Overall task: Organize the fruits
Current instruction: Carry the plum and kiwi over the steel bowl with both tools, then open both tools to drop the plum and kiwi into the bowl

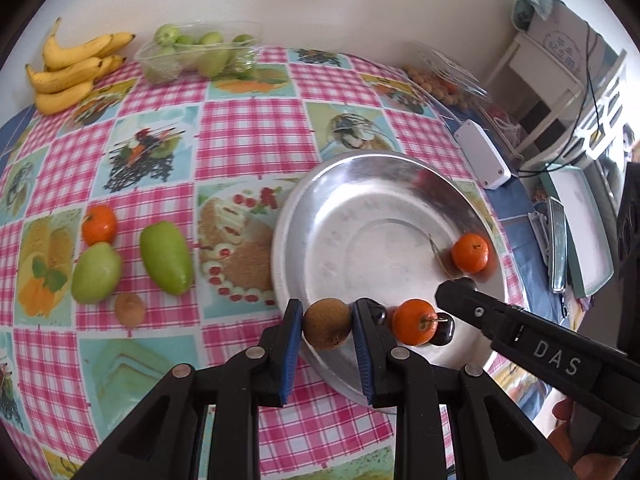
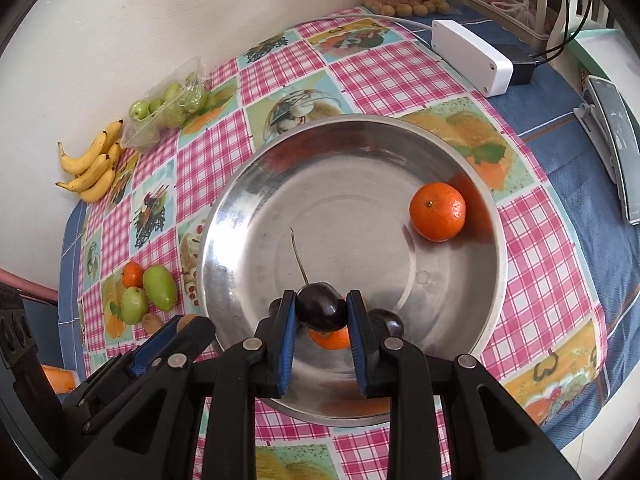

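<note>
Left wrist view, left tool (image 1: pixel 327 322) clamped on kiwi (image 1: pixel 327 323), checked tablecloth (image 1: pixel 248 136), white wall (image 1: pixel 320 0).

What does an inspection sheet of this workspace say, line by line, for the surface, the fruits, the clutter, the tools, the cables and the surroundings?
Surface: checked fruit-print tablecloth over a blue cover.
Job's things: metal plate holds two tangerines and dark cherries; a tangerine, two green fruits and a kiwi lie on the cloth left of it.
Clutter: bananas, tub of green fruits, white box, pile of small tan fruits.
Tools: left tool shut on a brown kiwi; right tool shut on a stemmed cherry.
Cables: white cord to the box; black cable at right.
Surroundings: pale wall, white shelving.
</note>
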{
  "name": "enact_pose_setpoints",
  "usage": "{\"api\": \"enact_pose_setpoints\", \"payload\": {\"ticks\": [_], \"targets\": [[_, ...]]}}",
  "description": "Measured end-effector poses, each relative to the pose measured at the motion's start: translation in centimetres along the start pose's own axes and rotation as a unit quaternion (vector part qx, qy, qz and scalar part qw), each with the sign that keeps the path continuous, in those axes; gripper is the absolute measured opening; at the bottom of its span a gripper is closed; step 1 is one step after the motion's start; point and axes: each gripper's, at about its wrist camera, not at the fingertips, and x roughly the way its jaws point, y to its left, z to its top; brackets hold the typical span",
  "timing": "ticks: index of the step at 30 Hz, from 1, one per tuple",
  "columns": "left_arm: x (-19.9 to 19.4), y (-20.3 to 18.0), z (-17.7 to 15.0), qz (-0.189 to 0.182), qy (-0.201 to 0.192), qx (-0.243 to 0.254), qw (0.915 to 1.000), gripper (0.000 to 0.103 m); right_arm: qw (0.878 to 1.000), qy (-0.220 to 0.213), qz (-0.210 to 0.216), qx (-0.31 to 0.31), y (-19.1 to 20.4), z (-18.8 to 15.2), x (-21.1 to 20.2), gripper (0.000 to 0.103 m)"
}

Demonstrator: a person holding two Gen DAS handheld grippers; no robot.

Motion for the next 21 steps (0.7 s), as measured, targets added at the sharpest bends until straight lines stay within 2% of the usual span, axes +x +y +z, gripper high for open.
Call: {"api": "enact_pose_setpoints", "payload": {"ticks": [21], "targets": [[2.3,-0.1,0.0,0.002,0.009,0.001,1.0000,0.027,1.000,0.008,-0.009,0.008,0.0,0.0,1.5,0.027]]}}
